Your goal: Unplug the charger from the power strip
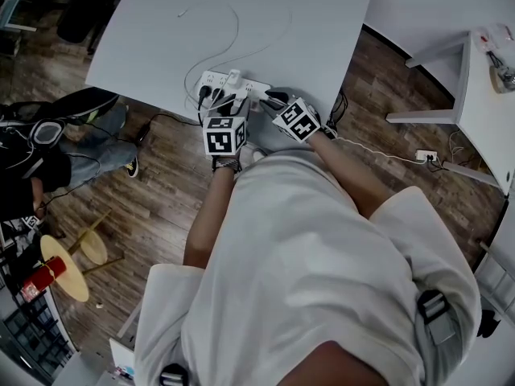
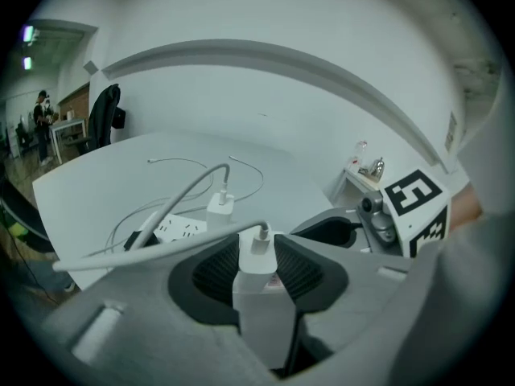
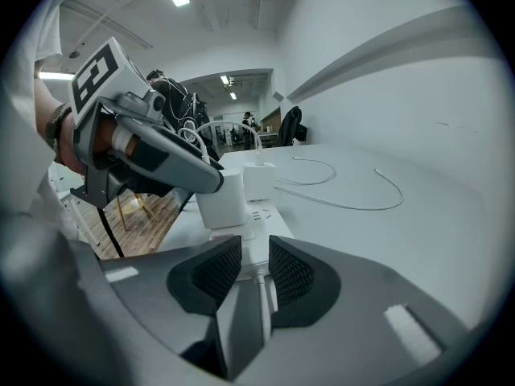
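I have my left hand-held gripper clamped on the white charger, pads pressing its two flat sides so a pull goes straight out of the socket; the charger stands on the power strip near the table edge, and I cannot tell whether its prongs have left the socket. My right hand-held gripper is closed on the strip's near end, where its cord leaves; I judge that it pins the strip so it won't lift with the charger. A second charger sits plugged in just beyond, so the grip needs to stay narrow. Both forearms reach forward side by side, each hand-held gripper tilted down toward the strip, tips close together.
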Demonstrator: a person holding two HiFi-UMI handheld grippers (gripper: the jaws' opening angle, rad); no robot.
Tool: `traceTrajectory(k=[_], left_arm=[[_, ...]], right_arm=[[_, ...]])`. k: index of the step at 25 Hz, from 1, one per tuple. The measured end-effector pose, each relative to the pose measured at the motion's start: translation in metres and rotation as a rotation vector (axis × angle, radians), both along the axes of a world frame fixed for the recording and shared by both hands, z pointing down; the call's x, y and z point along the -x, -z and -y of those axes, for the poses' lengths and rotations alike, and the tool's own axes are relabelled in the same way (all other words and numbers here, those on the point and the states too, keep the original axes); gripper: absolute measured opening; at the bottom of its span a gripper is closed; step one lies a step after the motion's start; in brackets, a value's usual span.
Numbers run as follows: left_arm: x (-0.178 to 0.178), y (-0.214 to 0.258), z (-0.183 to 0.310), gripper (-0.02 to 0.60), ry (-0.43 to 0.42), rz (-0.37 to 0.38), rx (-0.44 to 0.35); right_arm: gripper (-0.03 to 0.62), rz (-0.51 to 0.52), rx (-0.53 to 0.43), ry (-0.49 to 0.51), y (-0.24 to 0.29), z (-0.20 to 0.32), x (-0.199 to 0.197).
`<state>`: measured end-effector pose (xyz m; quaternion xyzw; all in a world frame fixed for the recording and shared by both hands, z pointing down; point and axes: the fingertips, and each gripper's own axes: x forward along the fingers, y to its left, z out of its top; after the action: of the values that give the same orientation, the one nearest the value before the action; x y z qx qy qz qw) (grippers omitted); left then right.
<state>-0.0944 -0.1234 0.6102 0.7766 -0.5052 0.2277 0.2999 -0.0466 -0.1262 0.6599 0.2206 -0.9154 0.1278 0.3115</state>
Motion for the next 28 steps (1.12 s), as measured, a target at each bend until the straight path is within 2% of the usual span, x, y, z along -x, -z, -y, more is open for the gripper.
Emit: traceTrajectory(k=[2,4,9,12,14,19,23,25,28], left_arm=[[0.001,0.0,0.0,0.143,0.019,-0.029,0.002],[0.0,-0.001,0.0,0.143,0.008,-0.008,-0.003],[-0.009,-0.001,-0.002,0.14,-0.101,0.167,-0.034],[-0.01,0.0,-0.002,0.141,-0.129,0.212,-0.043],[-0.009,0.0,-0.002,0.141,-0.11,0.182,-0.038],[-0.002,0.0,0.001,0.141,-0.022,0.04,-0.018],[0.001,0.001,0.001,0.141,0.018,-0.024,-0.008],[0.001,0.001,0.002,0.141,0.02,-0.026,-0.009],[-0.002,0.002,0.001,0.14,-0.026,0.054,-0.026]], right_arm=[[0.107,0.0,-0.003,0.0,0.0,0.0,0.0],[0.107,-0.005,0.0,0.0,0.0,-0.001,-0.001],[0.107,-0.003,-0.009,-0.002,0.0,0.0,-0.001],[0.107,-0.001,-0.002,-0.011,0.0,-0.001,-0.002],[0.107,-0.006,0.0,-0.012,-0.001,-0.001,-0.003],[0.107,-0.001,0.005,-0.008,-0.001,-0.001,-0.001],[0.107,0.0,0.001,-0.007,-0.001,0.0,0.0],[0.107,0.0,-0.002,-0.006,0.0,0.0,0.0],[0.107,0.004,-0.006,-0.002,0.001,0.001,0.0]])
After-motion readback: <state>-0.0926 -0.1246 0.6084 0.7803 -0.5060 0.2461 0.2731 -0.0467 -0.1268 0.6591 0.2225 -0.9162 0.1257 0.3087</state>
